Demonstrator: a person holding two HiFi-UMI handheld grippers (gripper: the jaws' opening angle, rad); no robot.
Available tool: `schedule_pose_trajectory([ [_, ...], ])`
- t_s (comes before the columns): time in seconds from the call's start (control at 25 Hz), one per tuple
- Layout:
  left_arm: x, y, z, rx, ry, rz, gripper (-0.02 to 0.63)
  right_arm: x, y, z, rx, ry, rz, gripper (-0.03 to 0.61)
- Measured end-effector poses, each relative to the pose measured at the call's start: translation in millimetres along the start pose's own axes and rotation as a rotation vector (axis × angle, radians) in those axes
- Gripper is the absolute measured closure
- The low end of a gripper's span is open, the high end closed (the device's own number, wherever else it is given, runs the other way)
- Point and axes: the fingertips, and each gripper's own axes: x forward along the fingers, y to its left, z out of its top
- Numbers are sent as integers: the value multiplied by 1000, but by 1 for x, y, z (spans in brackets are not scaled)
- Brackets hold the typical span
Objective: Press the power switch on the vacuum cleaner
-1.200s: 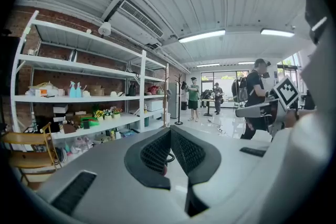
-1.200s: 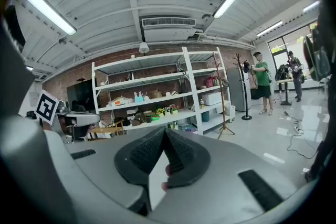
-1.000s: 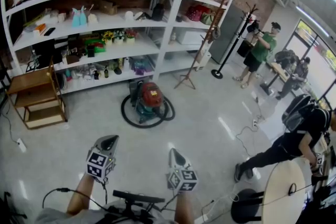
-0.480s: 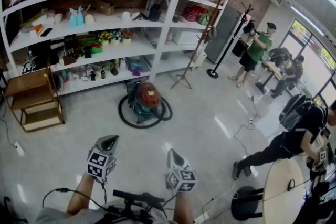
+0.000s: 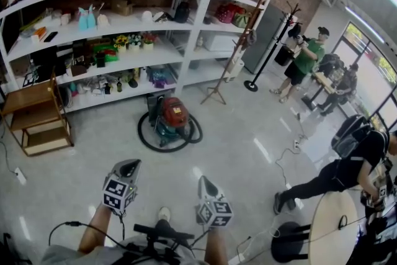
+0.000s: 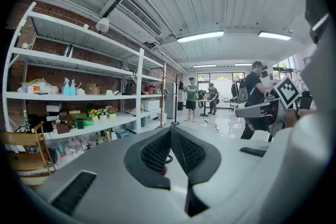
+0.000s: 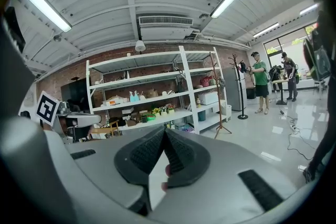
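Head view: vacuum cleaner (image 5: 173, 116) on the floor by the shelves (image 5: 205, 9), well ahead of your left gripper (image 5: 128, 166) and right gripper (image 5: 205, 182). Your shoe (image 5: 164, 214) newly shows between them.
Left gripper view: jaws together, empty.
Right gripper view: same.

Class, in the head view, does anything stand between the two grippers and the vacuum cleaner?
Nothing visible does. Only floor lies between the left gripper, the right gripper and the vacuum cleaner; its own black hose loops round its base.
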Motion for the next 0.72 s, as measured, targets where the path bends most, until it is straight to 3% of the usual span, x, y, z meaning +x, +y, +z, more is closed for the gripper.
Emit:
schedule_pose_trajectory([
  [0.72,128,27,31,5,14,50,607,112,-81,38,14,1,67,566],
])
